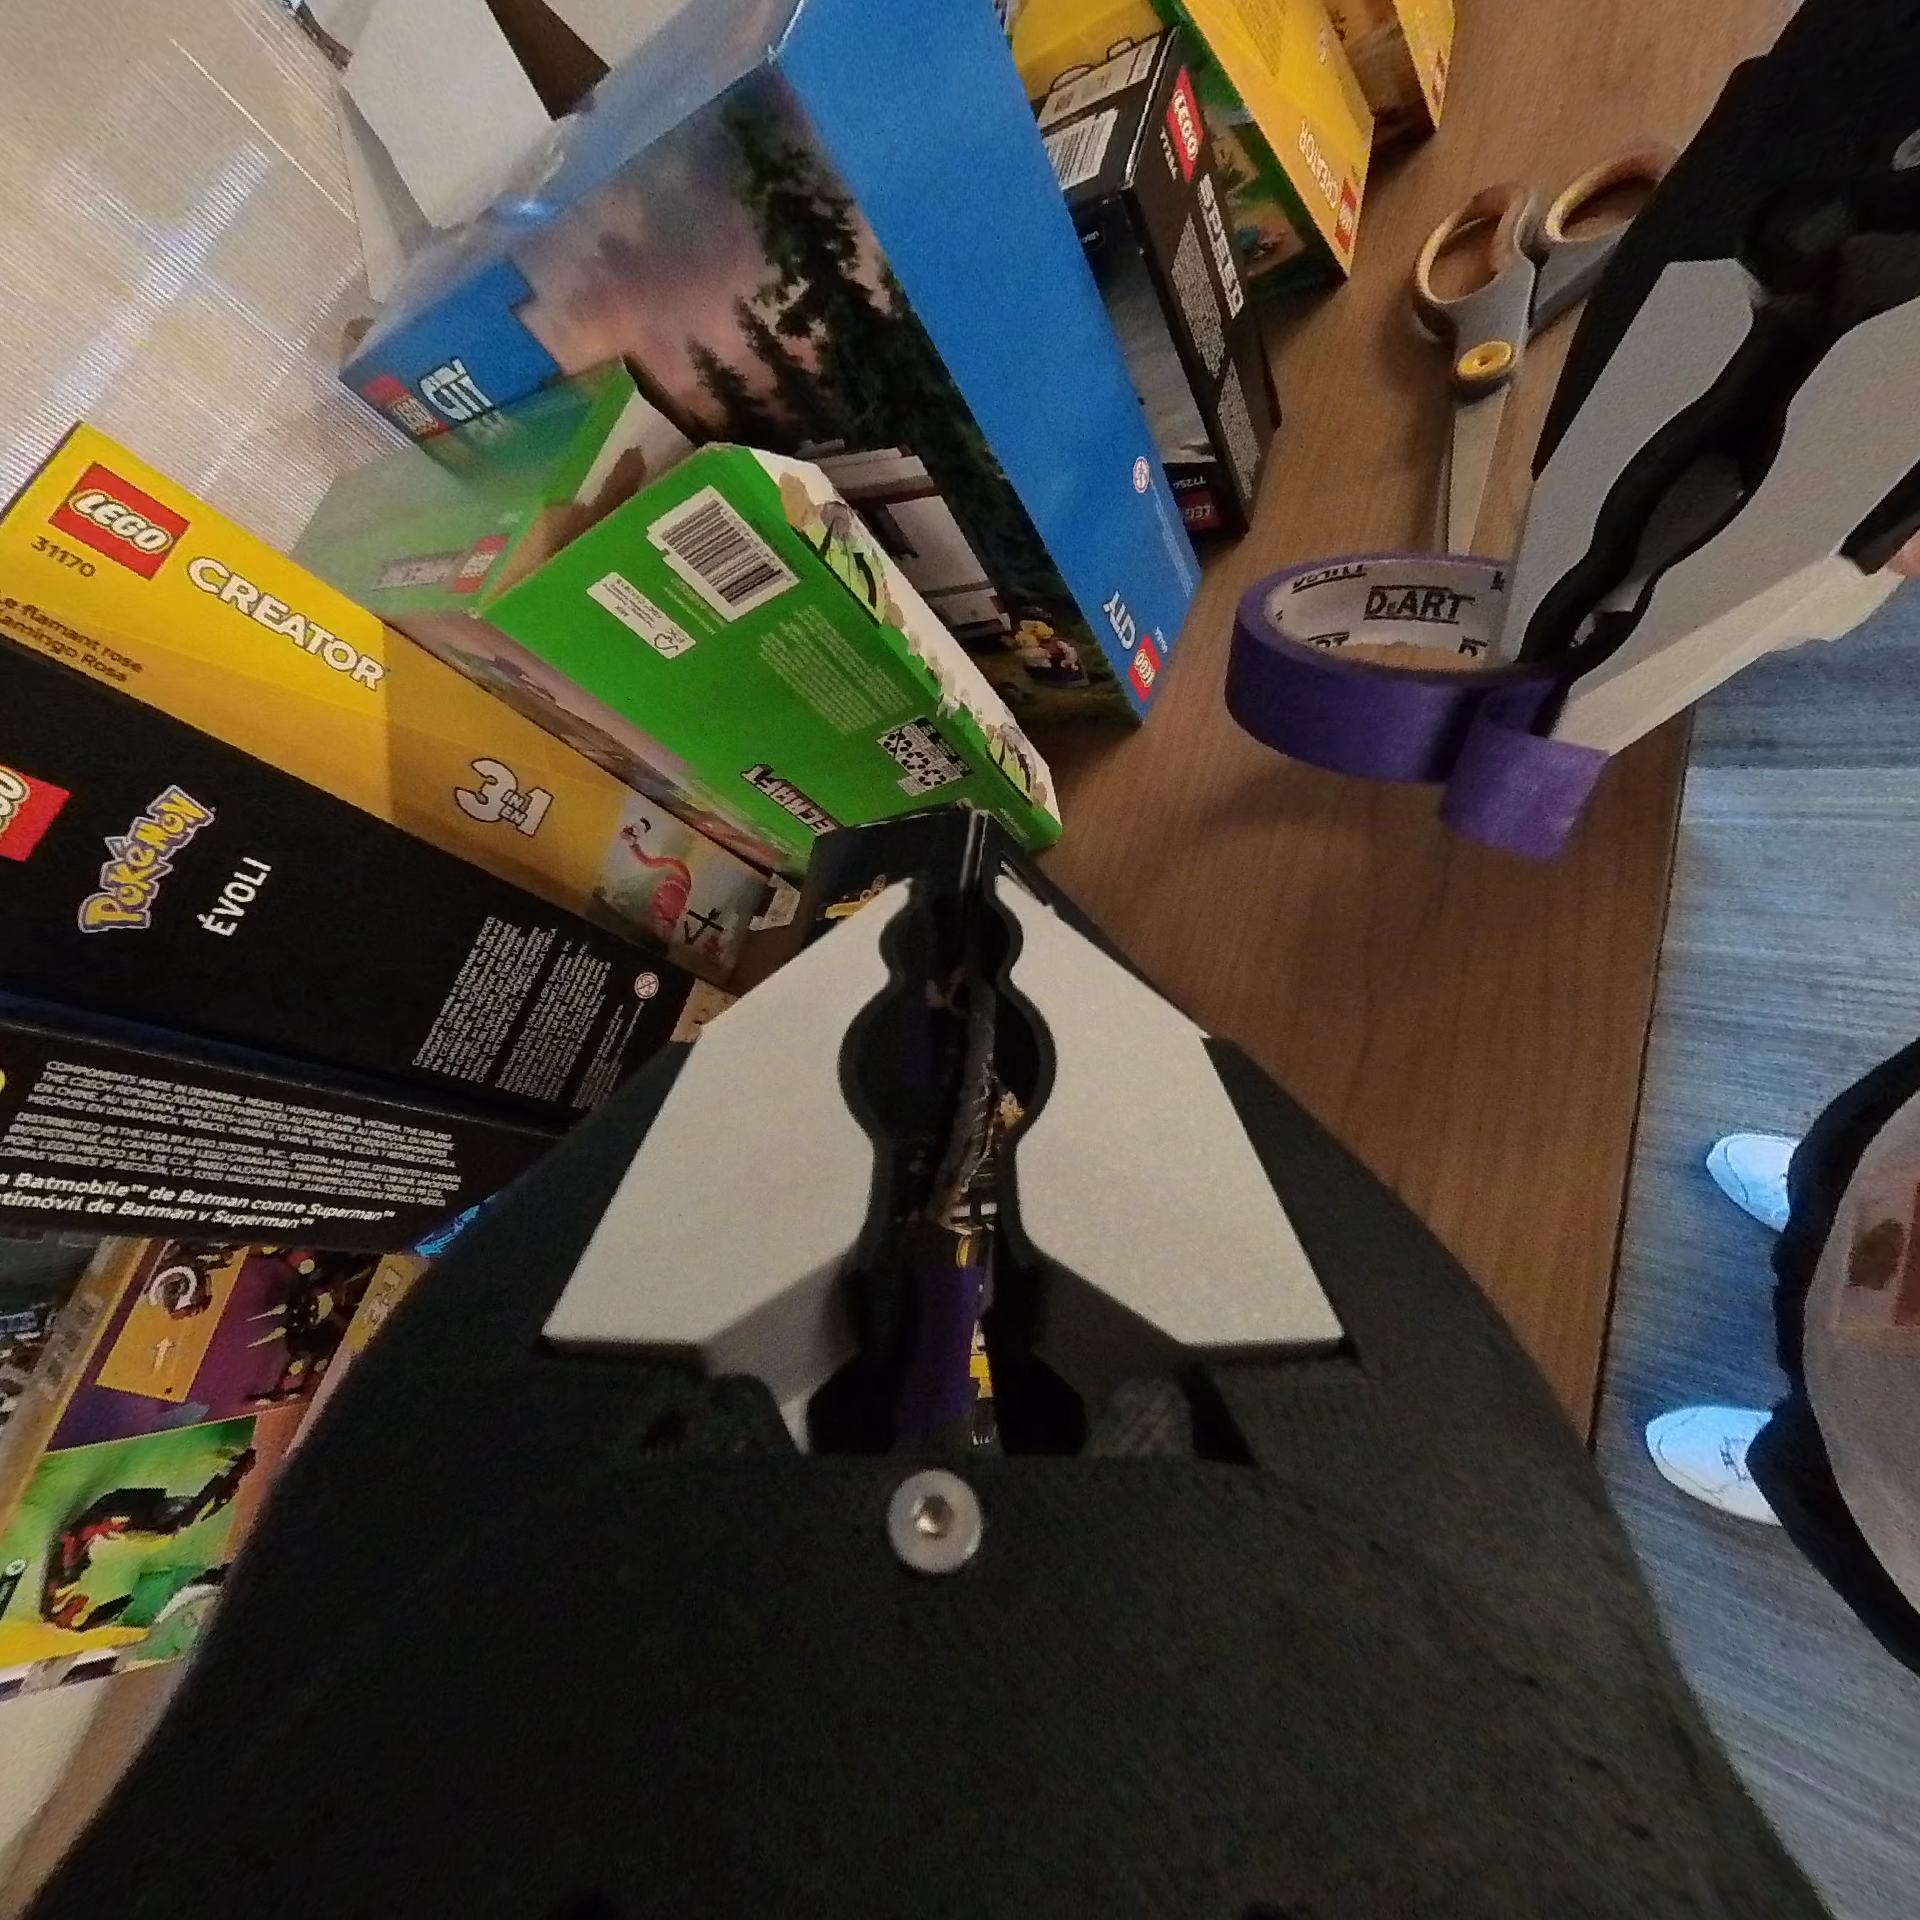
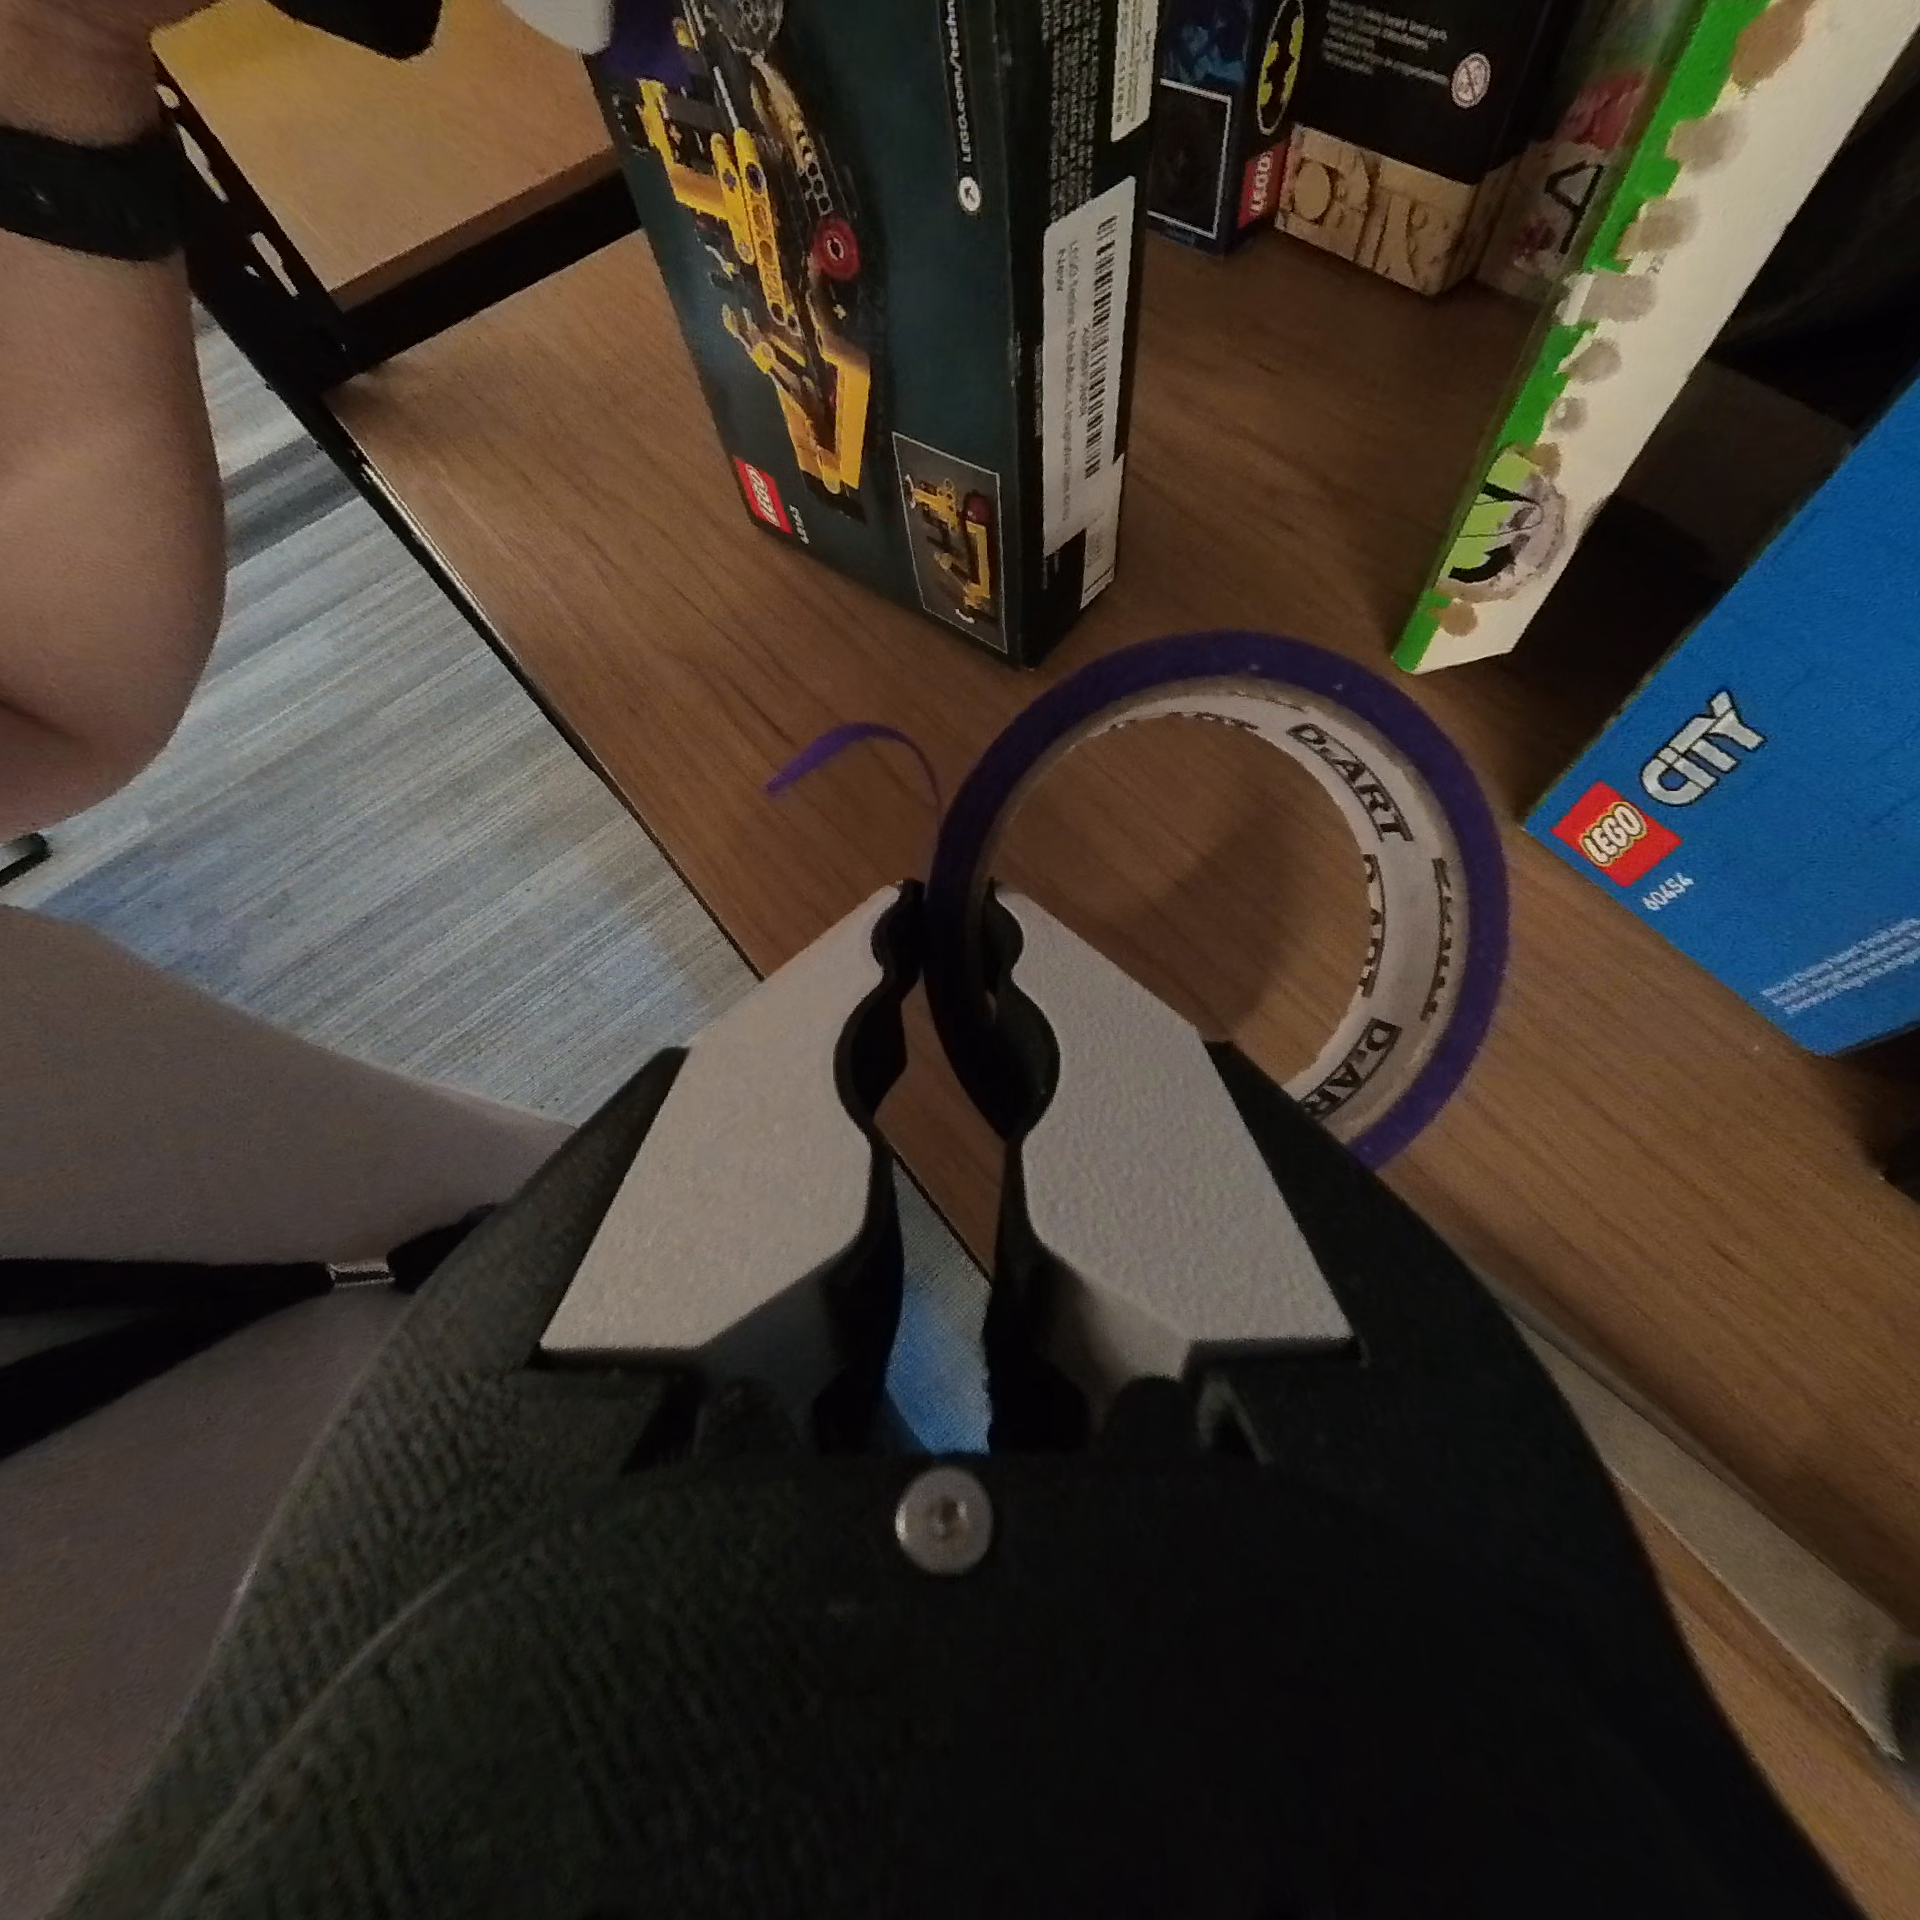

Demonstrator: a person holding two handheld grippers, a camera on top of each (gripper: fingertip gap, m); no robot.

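Observation:
My left gripper (image 1: 971, 836) is shut on the thin top edge of a dark box (image 1: 966, 1122) that has a yellow vehicle pictured on it. A purple strip shows between the jaws. In the right wrist view this box (image 2: 883, 364) stands upright on the wooden table (image 2: 644, 540). My right gripper (image 2: 951, 894) is shut on the wall of a purple tape roll (image 2: 1455, 831), which is held just above the table. A loose tape end (image 2: 852, 743) curls off to the left. The left wrist view shows that gripper (image 1: 1558, 707) with the roll (image 1: 1351, 675) to the right.
Many toy boxes crowd the table: a blue one (image 1: 935, 260), a green one (image 1: 748, 644), a yellow one (image 1: 260, 623) and black ones (image 1: 312, 935). Scissors (image 1: 1486, 343) lie behind the roll. The table edge (image 1: 1642, 1039) runs at right, with floor and a person's white shoes (image 1: 1714, 1455) beyond. About 15 centimetres separates my left fingertips from my right.

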